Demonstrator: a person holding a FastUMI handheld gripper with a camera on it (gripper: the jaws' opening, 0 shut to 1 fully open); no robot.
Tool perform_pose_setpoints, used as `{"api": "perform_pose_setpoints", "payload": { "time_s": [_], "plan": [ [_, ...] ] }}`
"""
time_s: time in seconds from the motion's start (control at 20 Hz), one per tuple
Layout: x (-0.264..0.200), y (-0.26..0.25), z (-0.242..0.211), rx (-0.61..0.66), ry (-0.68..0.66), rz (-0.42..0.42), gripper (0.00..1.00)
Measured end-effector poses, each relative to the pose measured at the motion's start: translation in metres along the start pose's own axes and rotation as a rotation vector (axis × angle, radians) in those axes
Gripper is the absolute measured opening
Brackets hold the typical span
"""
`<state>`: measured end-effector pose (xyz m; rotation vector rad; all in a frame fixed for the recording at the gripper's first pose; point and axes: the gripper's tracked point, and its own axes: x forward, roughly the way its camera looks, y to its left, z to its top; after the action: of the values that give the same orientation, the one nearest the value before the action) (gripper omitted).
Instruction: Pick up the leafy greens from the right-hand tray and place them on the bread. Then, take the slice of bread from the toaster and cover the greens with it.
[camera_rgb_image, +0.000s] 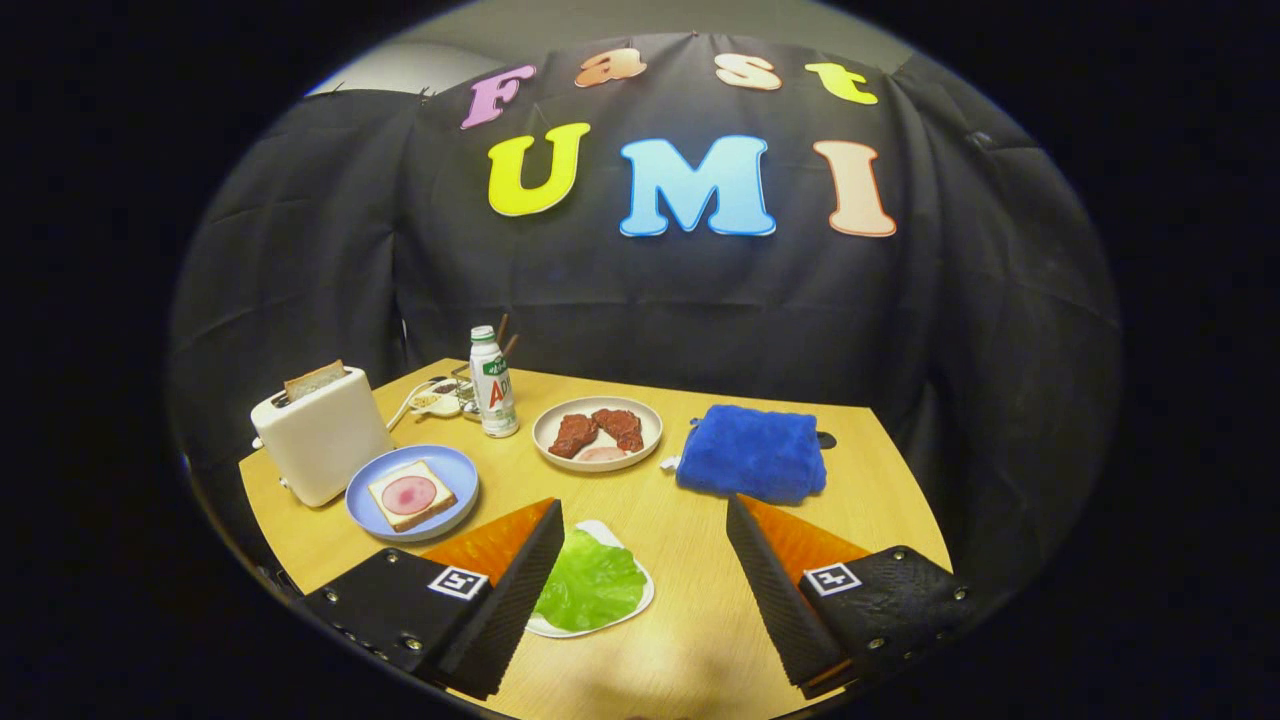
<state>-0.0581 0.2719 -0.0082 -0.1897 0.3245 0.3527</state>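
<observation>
I hold my hand-held gripper (640, 570) above the worktop (690, 560) with its fingers wide apart and nothing between them, ready to straddle the leafy greens (590, 585). They lie on a small white tray (640, 600) just inside my left finger, so I judge I must shift toward nine o'clock before closing. The target bread (411, 495), topped with a pink slice, waits on a blue plate (455, 470) at ten o'clock. Beyond it, the toaster (320, 440) keeps the second slice (314, 380) standing upright, easy to pinch later.
</observation>
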Motion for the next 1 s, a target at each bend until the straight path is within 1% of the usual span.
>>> {"api": "perform_pose_setpoints", "payload": {
  "time_s": [0.05,0.15,0.35,0.45,0.55,0.75,0.9,1.0],
  "plan": [
    [0.004,-0.002,-0.003,-0.008,0.024,-0.017,0.99],
    [0.011,0.001,-0.011,0.002,0.059,-0.023,0.99],
    [0.024,0.021,-0.036,-0.013,0.189,0.016,0.99],
    [0.03,0.036,-0.053,-0.024,0.285,0.069,0.99],
    [0.035,0.049,-0.063,-0.031,0.355,0.115,0.99],
    [0.055,0.058,-0.083,-0.074,0.472,0.128,0.99],
    [0.064,0.063,-0.093,-0.067,0.549,0.15,0.99],
    [0.075,0.063,-0.104,-0.096,0.598,0.14,0.99]
  ]
}}
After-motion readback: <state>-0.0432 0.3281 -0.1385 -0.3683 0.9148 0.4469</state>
